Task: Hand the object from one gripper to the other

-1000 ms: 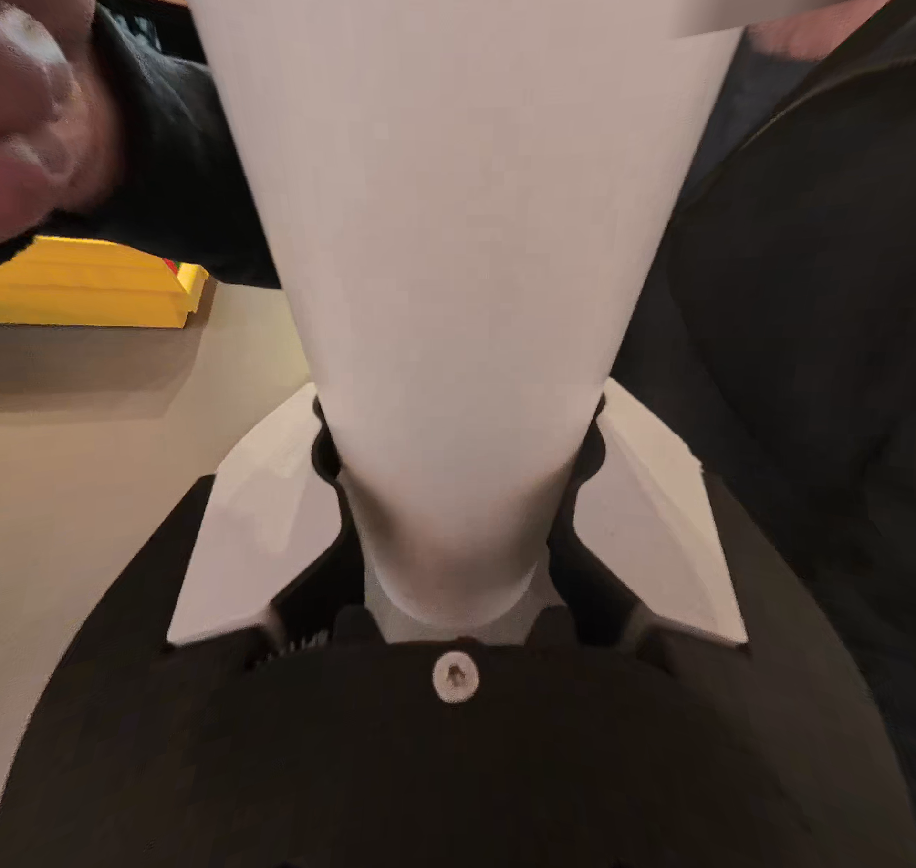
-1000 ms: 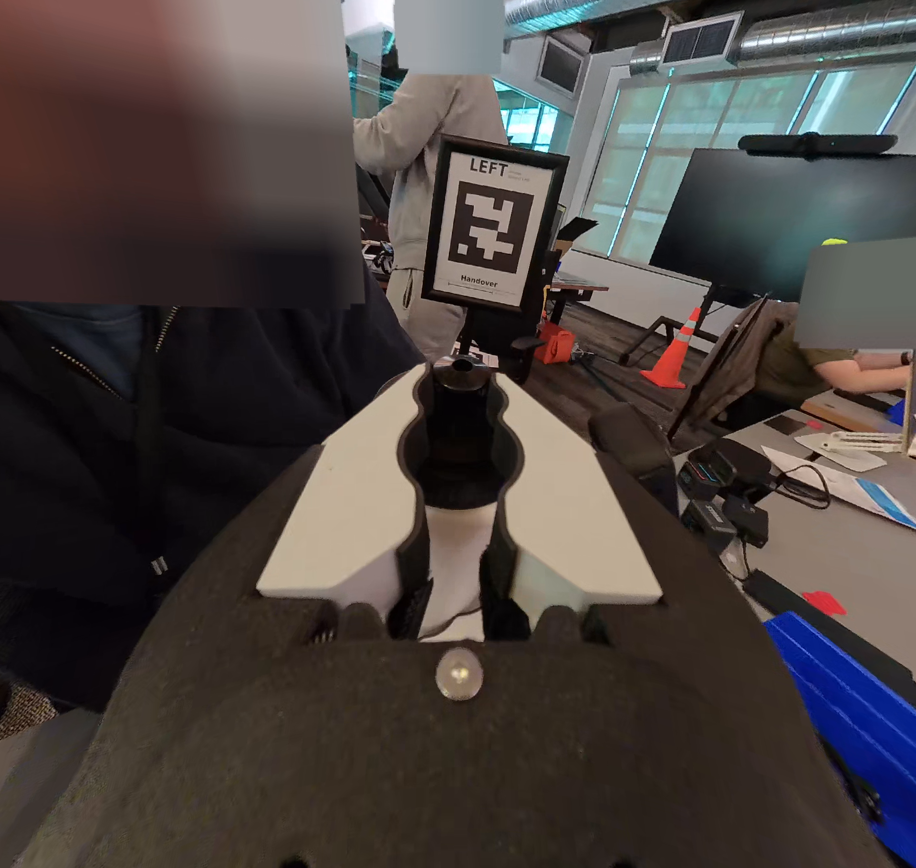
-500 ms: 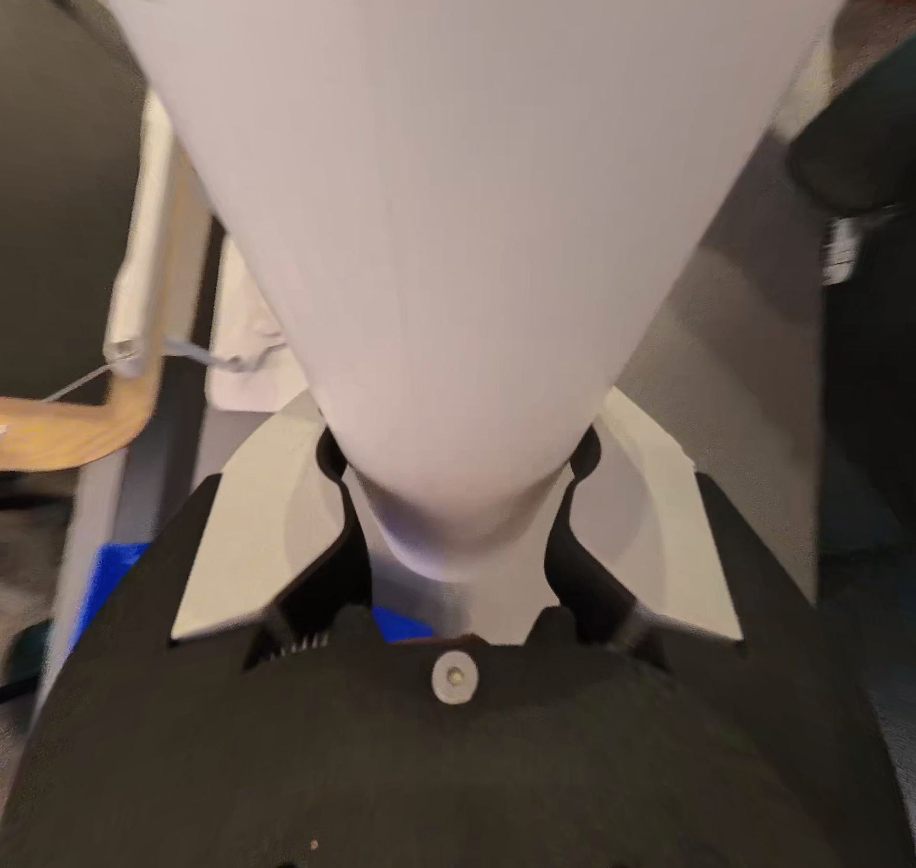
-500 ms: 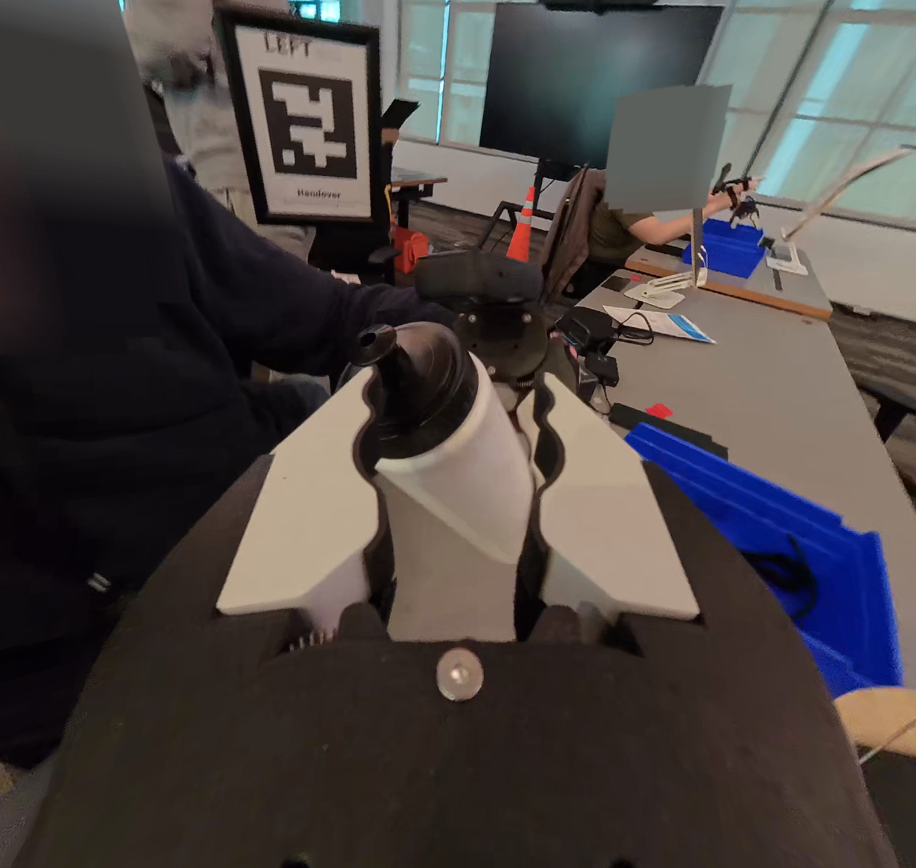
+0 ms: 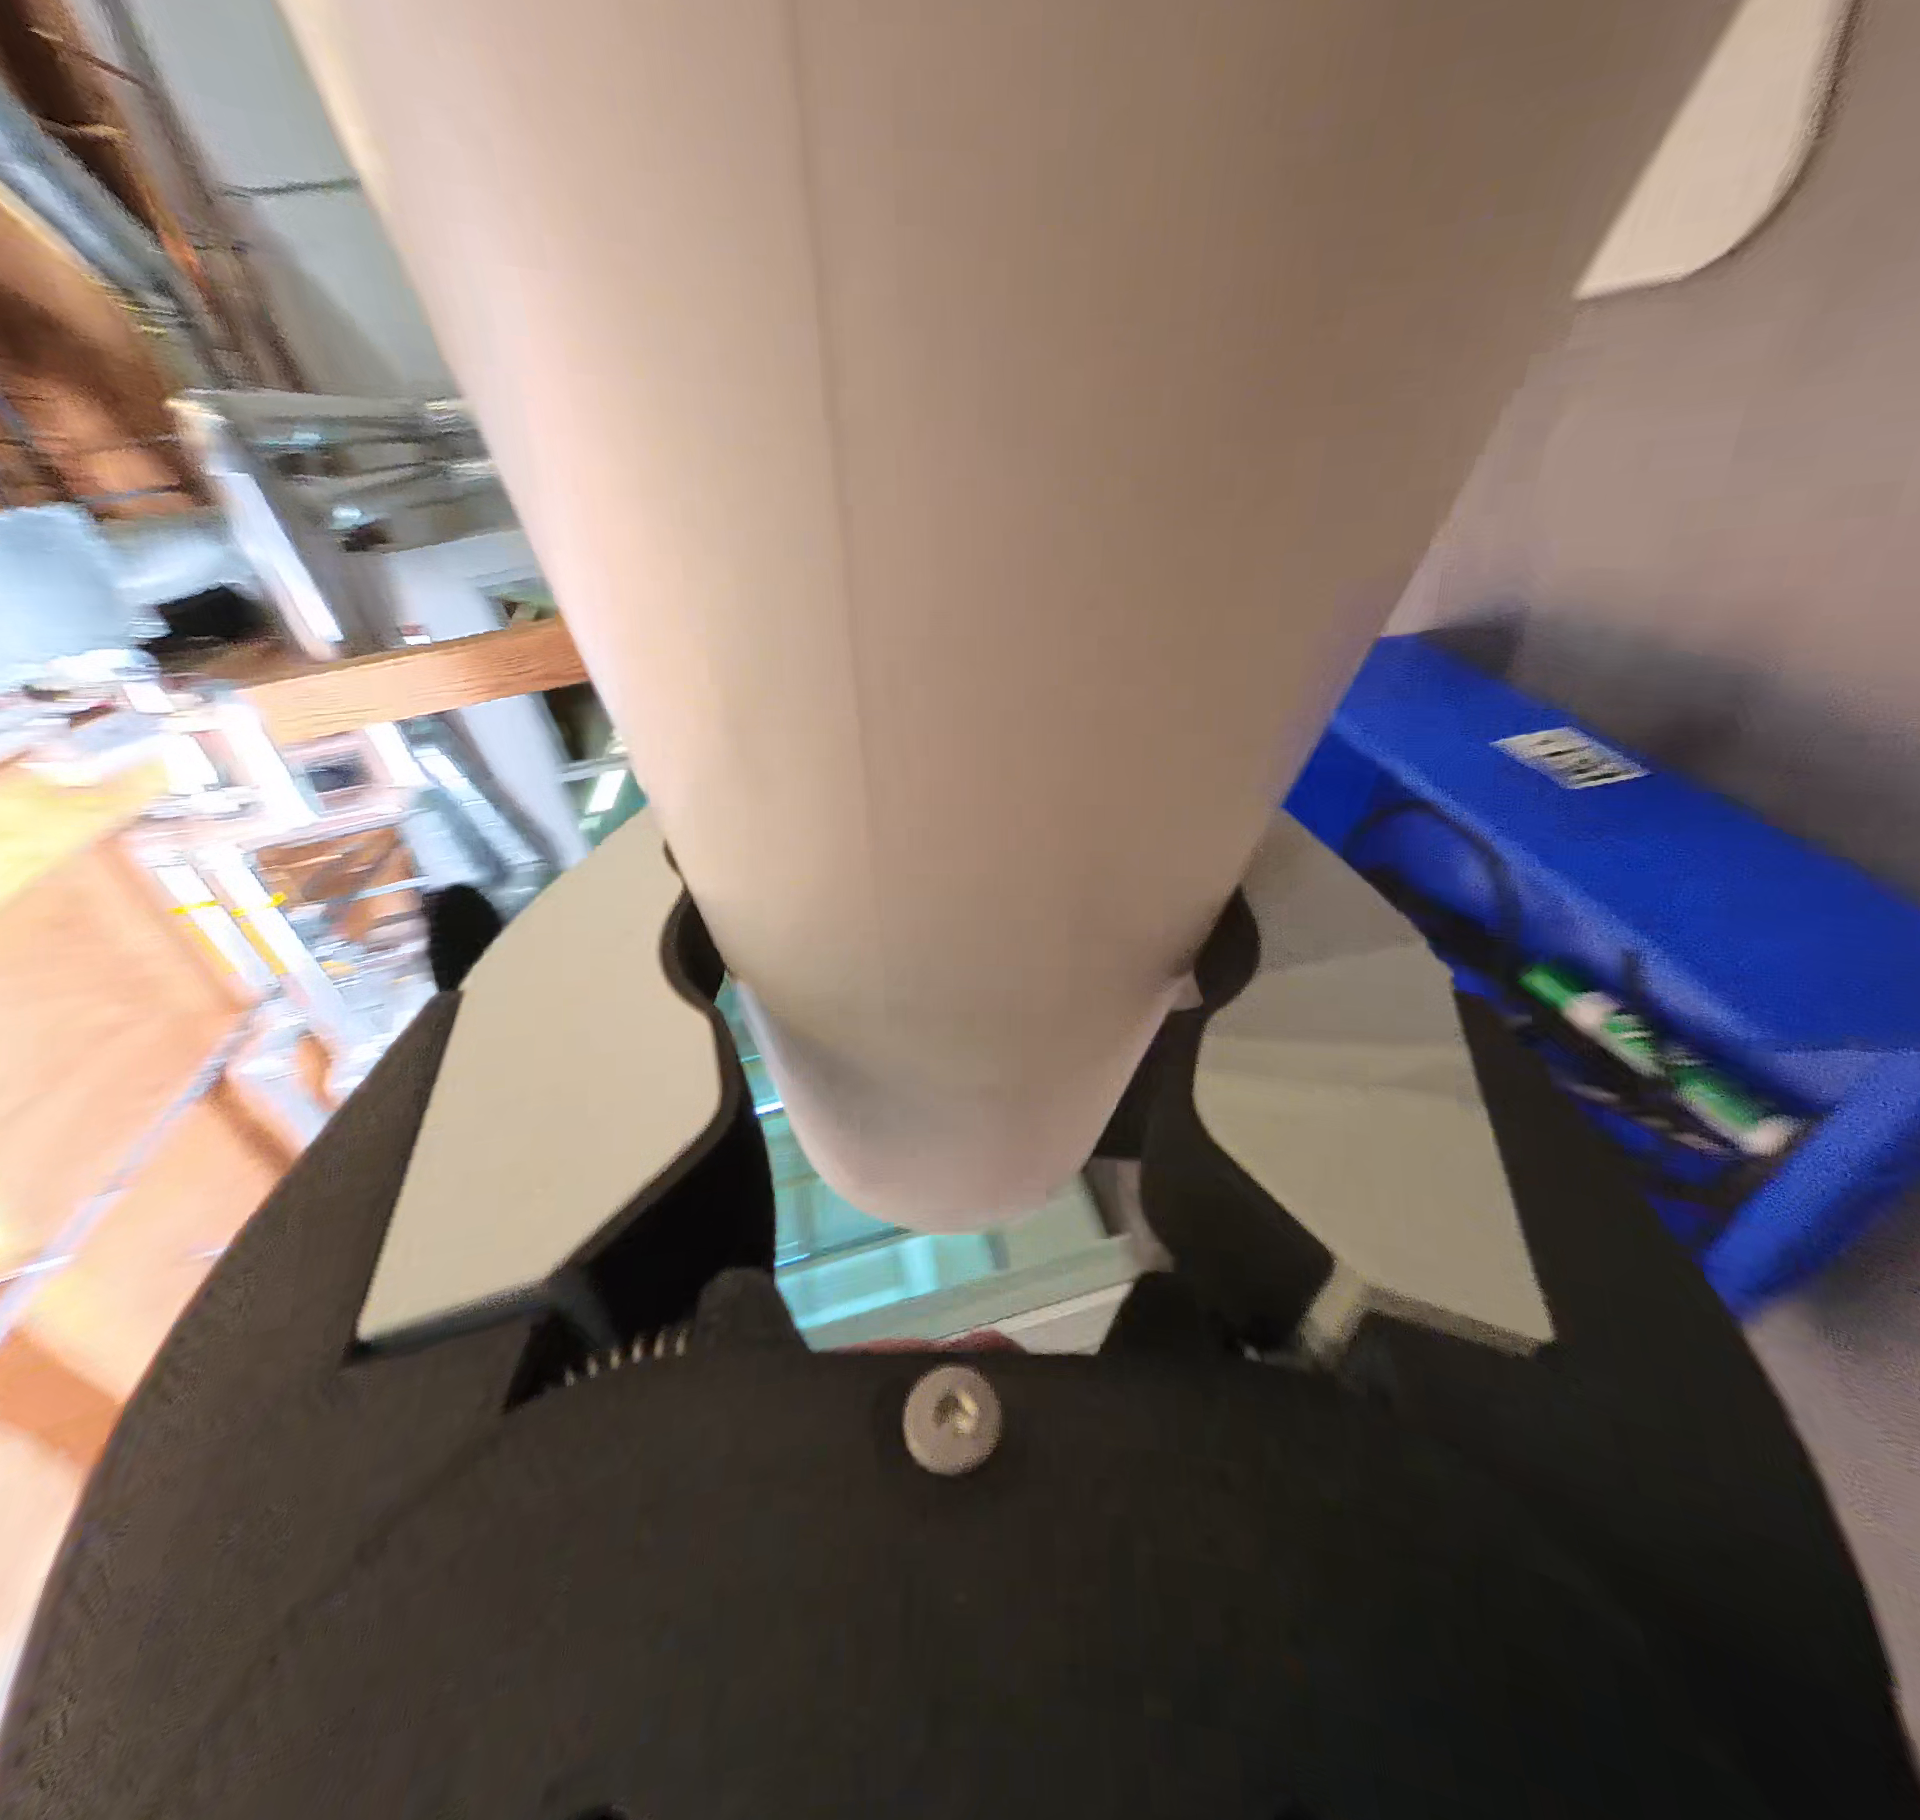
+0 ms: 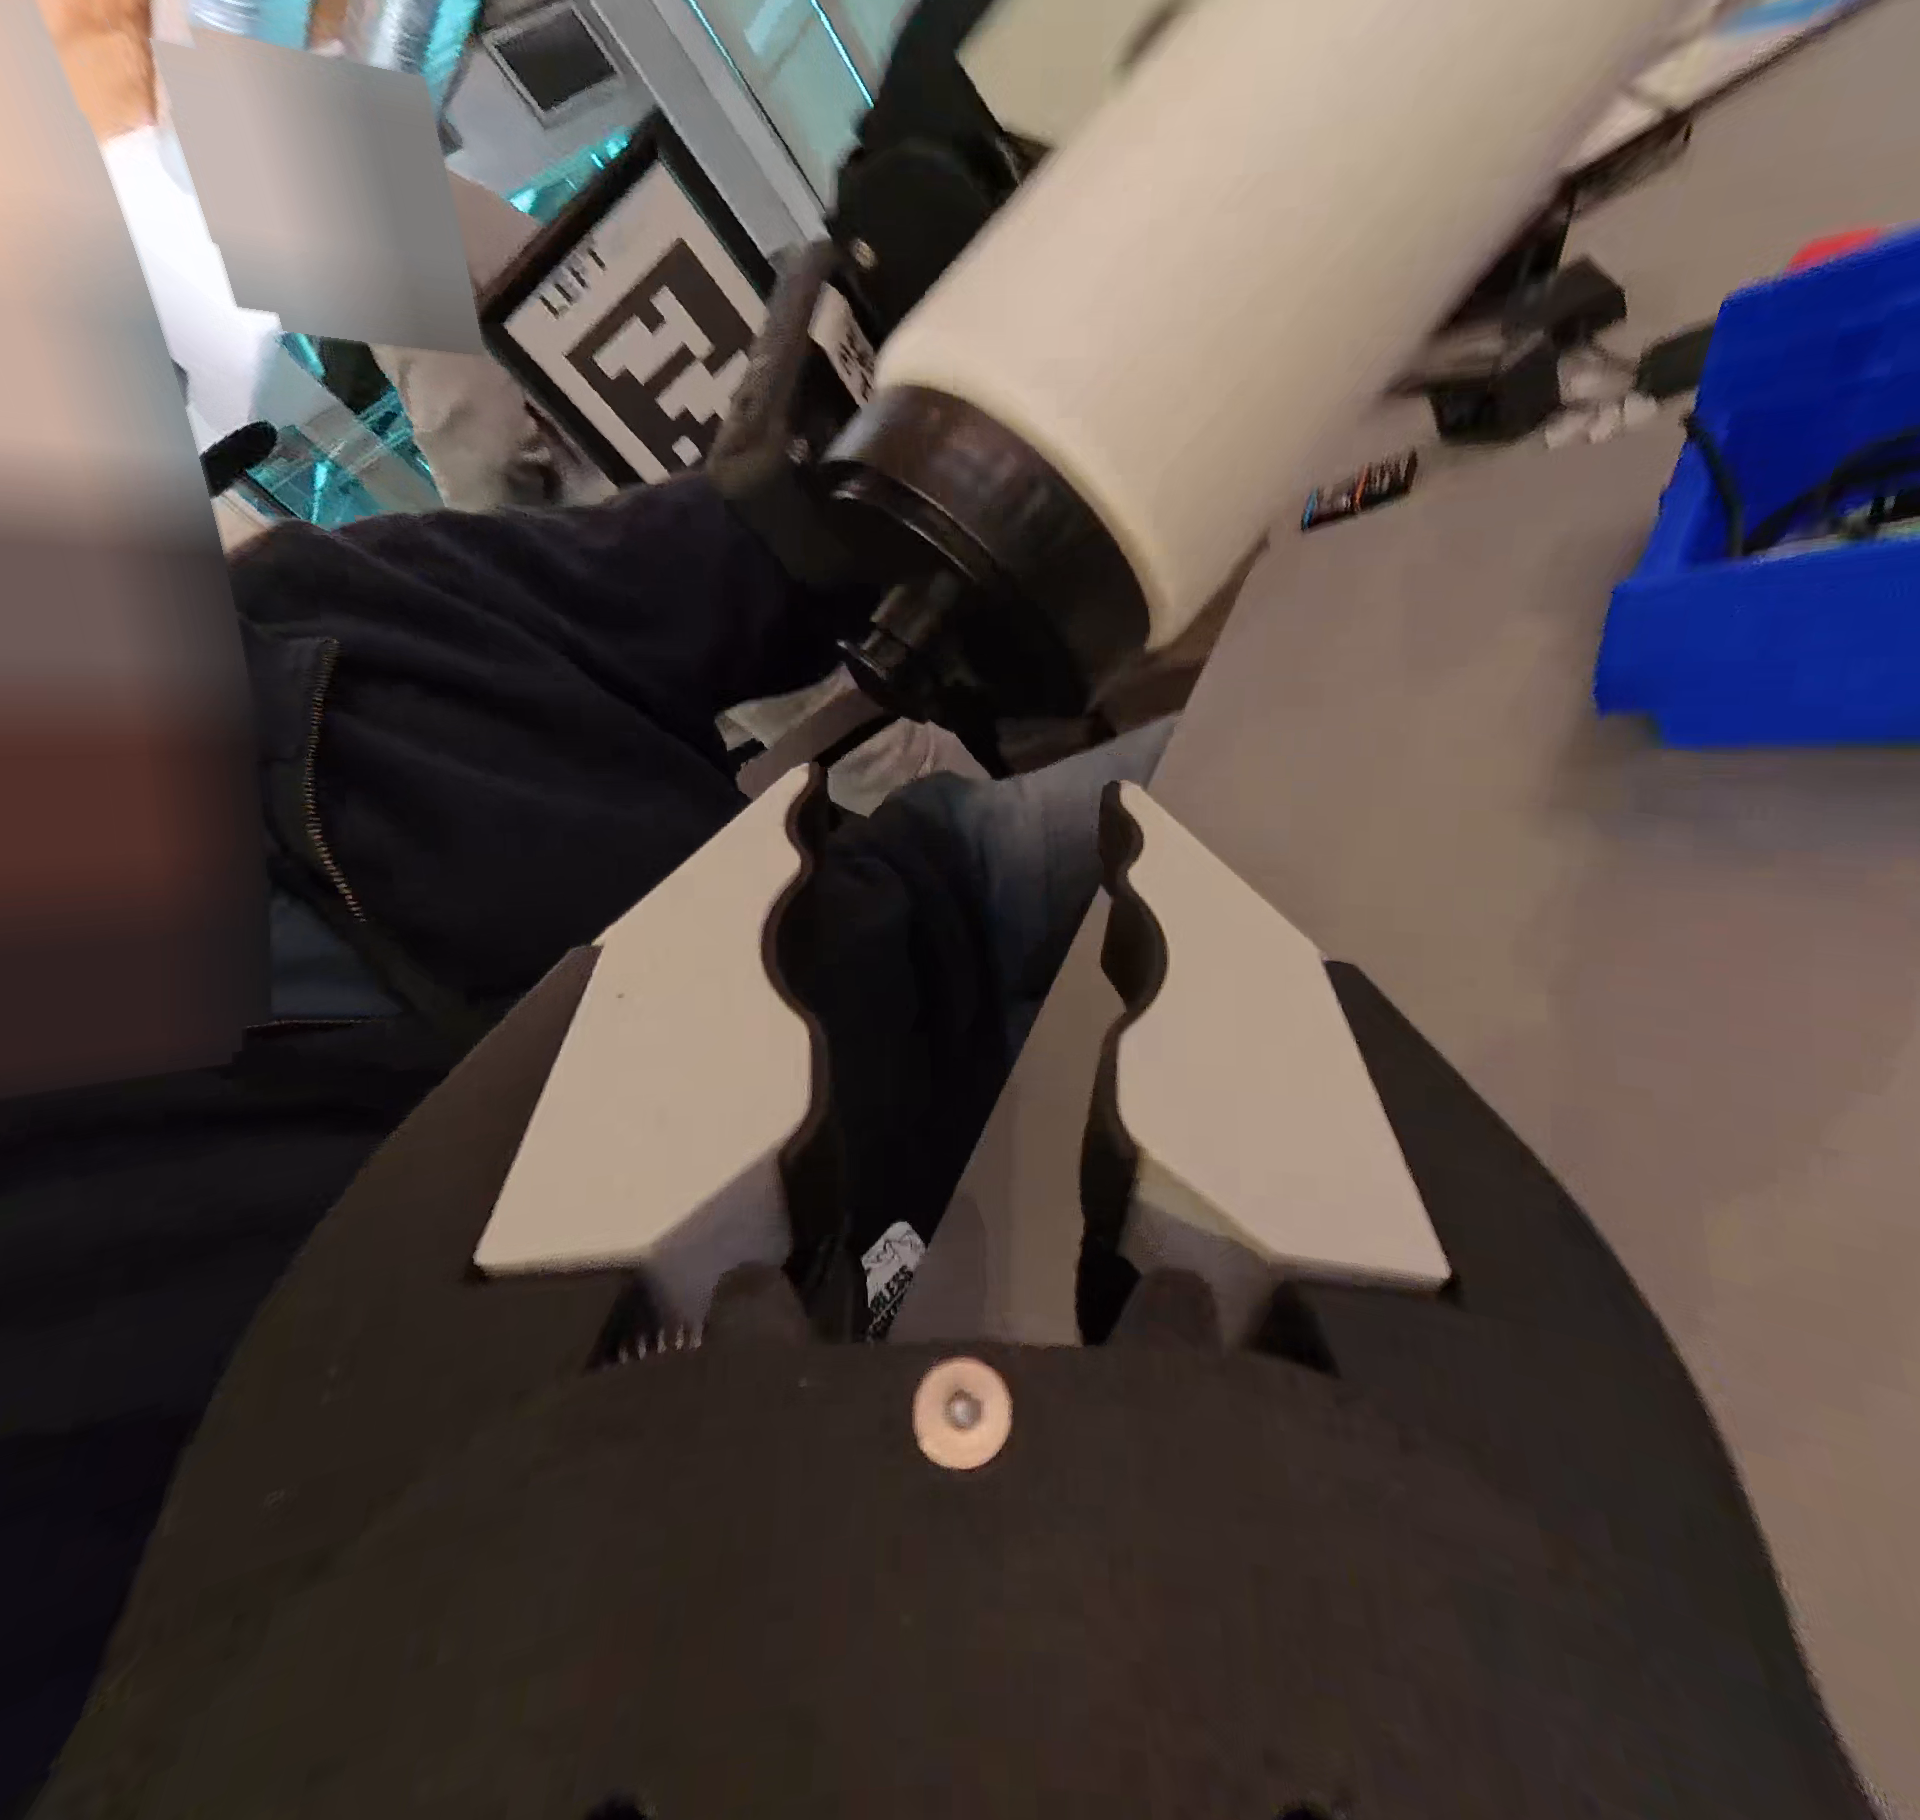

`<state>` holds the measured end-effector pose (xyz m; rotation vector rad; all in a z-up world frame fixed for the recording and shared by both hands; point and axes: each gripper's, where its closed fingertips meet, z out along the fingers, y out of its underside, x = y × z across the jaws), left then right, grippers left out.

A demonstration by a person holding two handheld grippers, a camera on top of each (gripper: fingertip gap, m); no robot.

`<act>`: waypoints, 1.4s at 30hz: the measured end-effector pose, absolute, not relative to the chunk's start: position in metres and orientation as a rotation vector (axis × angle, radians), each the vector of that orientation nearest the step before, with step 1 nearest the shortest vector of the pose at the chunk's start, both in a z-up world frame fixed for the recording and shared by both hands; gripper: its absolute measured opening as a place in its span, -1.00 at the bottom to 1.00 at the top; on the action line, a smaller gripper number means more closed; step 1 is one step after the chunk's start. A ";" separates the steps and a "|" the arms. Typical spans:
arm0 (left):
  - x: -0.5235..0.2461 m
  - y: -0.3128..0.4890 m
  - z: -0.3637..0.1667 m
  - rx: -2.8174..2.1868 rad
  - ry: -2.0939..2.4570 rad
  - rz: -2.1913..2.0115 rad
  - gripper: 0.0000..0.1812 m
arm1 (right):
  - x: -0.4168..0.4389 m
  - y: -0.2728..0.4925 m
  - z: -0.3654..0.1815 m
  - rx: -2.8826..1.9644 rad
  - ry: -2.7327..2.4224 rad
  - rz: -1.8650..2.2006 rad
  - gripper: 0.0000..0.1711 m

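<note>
Half a second ago the bottle sat between the right gripper's fingers; now it hangs clear of them, out in front, and both views have swung round.

On the left, the left gripper (image 5: 961,949) points along the white bottle (image 5: 935,523), its two fingers pressed against the bottle's rounded lower end on either side, so it has the bottle in a firm hold. The body of the bottle runs up and away, filling the upper frame. A blue bin (image 5: 1621,939) lies just right of that gripper on the grey table (image 5: 1714,471).

On the right, the right gripper (image 6: 961,794) stands parted with nothing between its fingers, aimed at the person's dark jacket (image 6: 499,731). Above its tips the bottle (image 6: 1195,336) slants up to the right, black cap (image 6: 966,555) nearest, apart from the fingers. The bin (image 6: 1787,544) sits on the table at far right.
</note>
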<state>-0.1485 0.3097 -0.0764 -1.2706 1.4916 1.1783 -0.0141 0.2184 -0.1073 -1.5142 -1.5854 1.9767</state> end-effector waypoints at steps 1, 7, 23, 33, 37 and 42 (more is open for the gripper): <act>-0.149 0.311 -0.070 -1.214 1.485 1.243 0.01 | -0.017 0.217 -0.112 -1.537 -1.592 1.978 -0.42; -0.145 0.318 -0.066 -0.968 1.538 1.501 0.01 | -0.038 0.217 -0.131 -1.609 -1.619 1.988 -0.53; -0.143 0.332 -0.036 -0.786 1.464 1.703 0.04 | -0.066 0.233 -0.141 -1.418 -1.534 1.742 -0.77; -0.137 0.324 -0.009 -0.855 1.437 1.562 0.10 | -0.070 0.252 -0.131 -1.299 -1.396 1.769 -0.77; -0.139 0.319 -0.005 -1.016 1.389 1.366 0.14 | -0.072 0.256 -0.128 -1.236 -1.356 1.714 -0.77; -0.158 0.306 -0.006 -1.284 1.205 0.980 0.17 | -0.070 0.262 -0.120 -1.168 -1.302 1.654 -0.77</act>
